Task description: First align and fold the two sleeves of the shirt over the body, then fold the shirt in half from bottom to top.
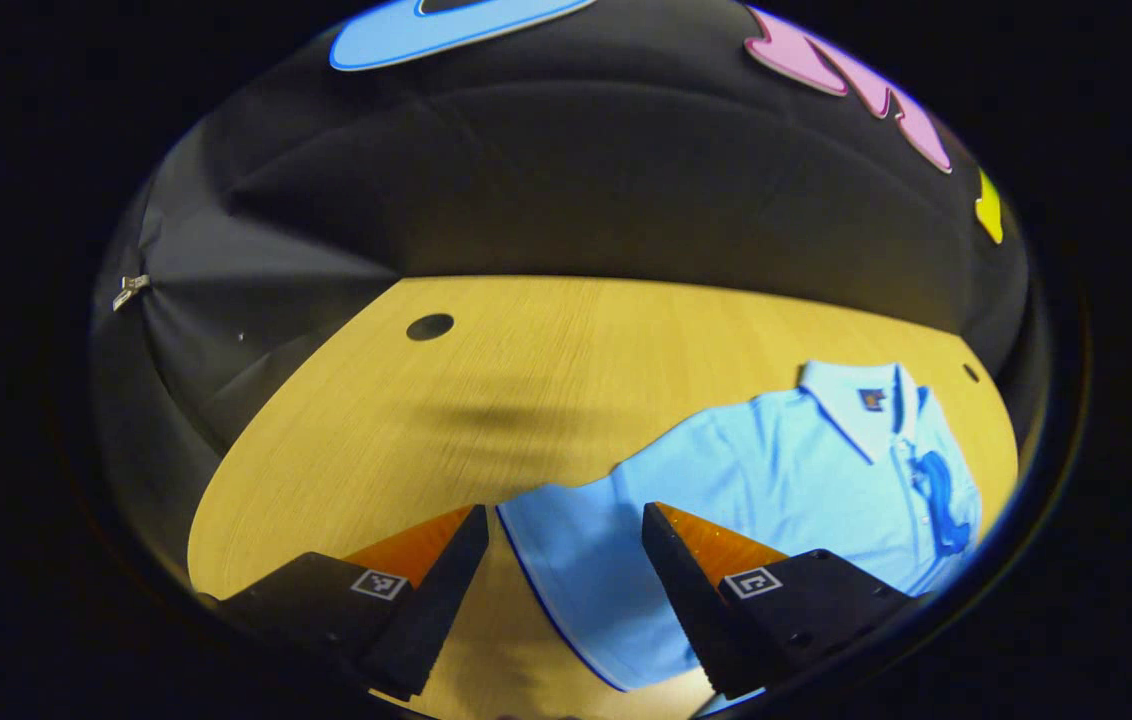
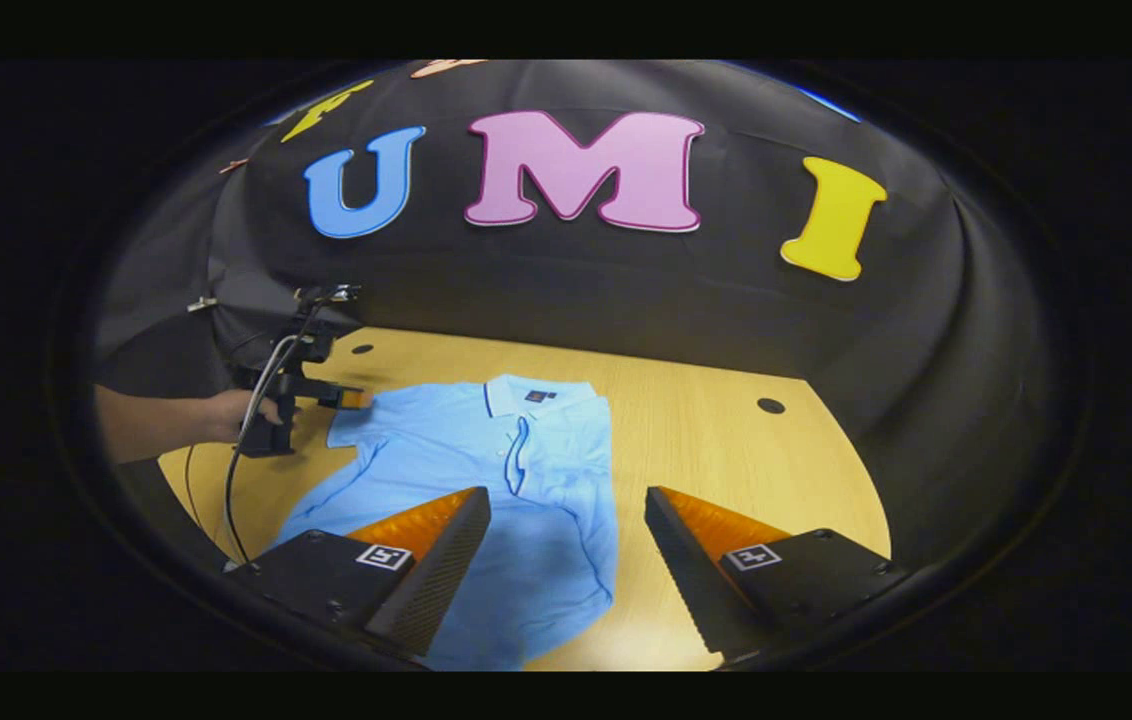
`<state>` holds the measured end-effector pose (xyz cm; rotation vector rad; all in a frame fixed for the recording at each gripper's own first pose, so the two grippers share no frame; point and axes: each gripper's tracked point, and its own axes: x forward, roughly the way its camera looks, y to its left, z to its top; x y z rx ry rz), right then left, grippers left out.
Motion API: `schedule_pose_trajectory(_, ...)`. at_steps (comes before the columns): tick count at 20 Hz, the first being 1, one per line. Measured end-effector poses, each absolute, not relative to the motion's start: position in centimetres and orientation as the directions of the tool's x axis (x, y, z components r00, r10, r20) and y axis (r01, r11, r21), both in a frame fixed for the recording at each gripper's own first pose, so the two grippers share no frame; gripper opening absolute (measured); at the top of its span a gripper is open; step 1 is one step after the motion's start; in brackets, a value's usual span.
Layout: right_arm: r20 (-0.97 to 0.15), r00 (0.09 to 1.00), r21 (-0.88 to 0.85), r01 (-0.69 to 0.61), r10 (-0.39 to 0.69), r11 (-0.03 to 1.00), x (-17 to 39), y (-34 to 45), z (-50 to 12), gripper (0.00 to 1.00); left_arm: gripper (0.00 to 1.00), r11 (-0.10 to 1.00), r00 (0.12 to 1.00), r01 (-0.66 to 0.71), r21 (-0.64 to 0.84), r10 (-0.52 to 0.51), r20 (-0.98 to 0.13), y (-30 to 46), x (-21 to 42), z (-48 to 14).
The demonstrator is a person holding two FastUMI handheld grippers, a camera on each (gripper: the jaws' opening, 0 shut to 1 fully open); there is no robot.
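The right gripper (image 2: 566,545) hangs above the wooden surface (image 2: 716,430) with its jaws spread wide and nothing between them, over the lower edge of the light blue shirt (image 2: 506,470). Farther off, a hand (image 2: 231,415) holds the left gripper (image 2: 351,398) at the shirt's sleeve; its grip cannot be made out.

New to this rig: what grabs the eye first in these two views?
The light blue polo shirt, lying flat and collar-up on the wooden table. In the right gripper view its right side already looks folded in, while the left gripper, in a person's hand, reaches the spread sleeve. The right gripper hangs open above the shirt's lower edge.
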<state>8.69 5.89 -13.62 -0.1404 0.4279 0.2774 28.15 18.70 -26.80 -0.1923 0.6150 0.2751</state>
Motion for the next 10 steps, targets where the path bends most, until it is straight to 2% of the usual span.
schedule_pose_trajectory(4,-0.428,0.875,-0.065,-0.277,0.224,0.959,10.0,4.6,-14.0,0.97,1.0,0.947,0.796,-0.303,-0.112,0.187,-0.576,19.2,28.6,-26.4)
schedule_pose_trajectory(5,-0.434,0.872,-0.052,-0.273,0.224,0.961,10.3,4.6,-14.2,0.97,0.97,0.952,0.804,-0.287,-0.109,0.178,-0.567,18.8,28.9,-26.2)
schedule_pose_trajectory(6,-0.44,0.868,-0.042,-0.276,0.23,0.96,10.6,4.9,-14.5,0.97,0.92,0.955,0.809,-0.274,-0.117,0.163,-0.565,18.2,29.3,-26.4)
schedule_pose_trajectory(9,-0.469,0.853,-0.097,-0.309,0.23,0.946,11.9,5.1,-16.2,0.97,0.56,0.959,0.822,-0.256,-0.121,0.15,-0.549,17.3,29.9,-26.4)
schedule_pose_trajectory(10,-0.481,0.842,-0.101,-0.331,0.245,0.938,12.2,5.6,-16.7,0.98,0.51,0.958,0.816,-0.259,-0.122,0.149,-0.558,17.0,29.7,-26.3)
